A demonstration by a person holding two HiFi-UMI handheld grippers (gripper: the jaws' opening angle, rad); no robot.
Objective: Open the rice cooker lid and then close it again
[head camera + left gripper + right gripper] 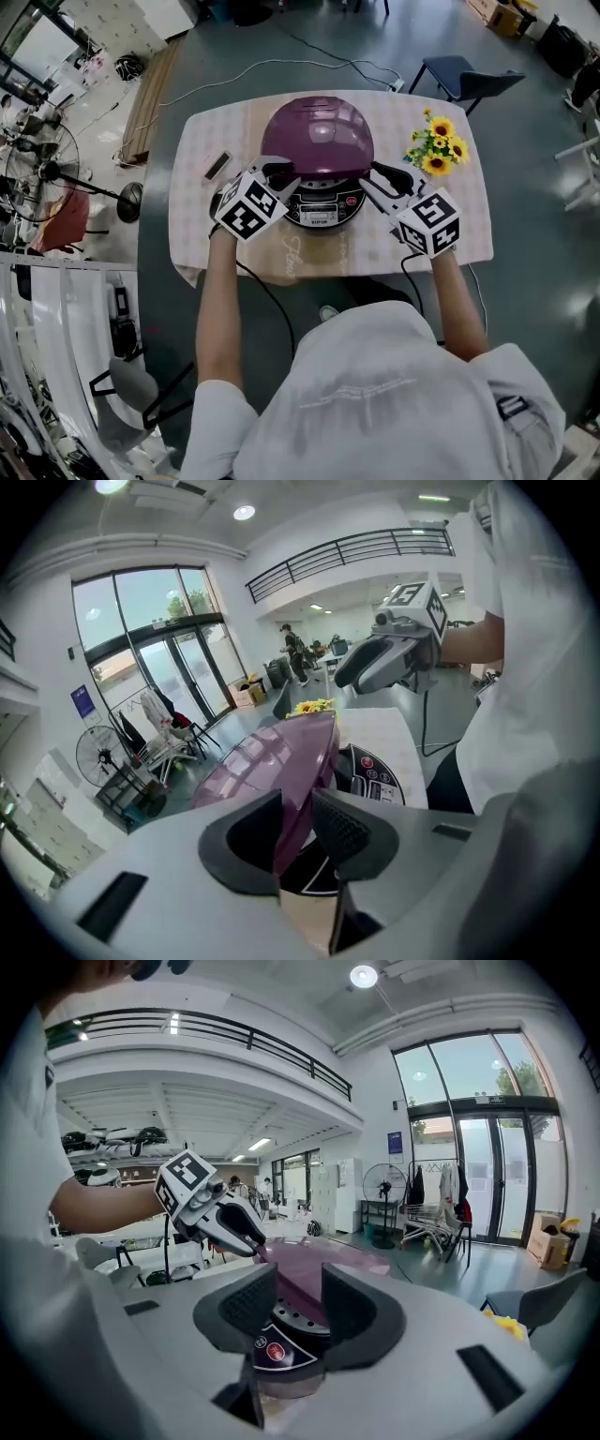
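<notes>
1. The rice cooker [323,211] stands at the middle of the table [211,131], with its control panel [322,214] facing the person.
2. Its purple lid [319,136] is tilted up part way off the body, with the front rim raised.
3. The left gripper [278,171] is at the lid's front left. Its jaws stand partly apart, astride the thin lid rim [302,789], and a gap shows on one side of the rim.
4. The right gripper [382,178] is at the cooker's front right, just beside the lid. Its jaws are spread wide and pinch nothing; the lid's underside [314,1274] shows beyond them.
5. A bunch of sunflowers [436,150] lies near the table's far right corner, well apart from the cooker.
</notes>
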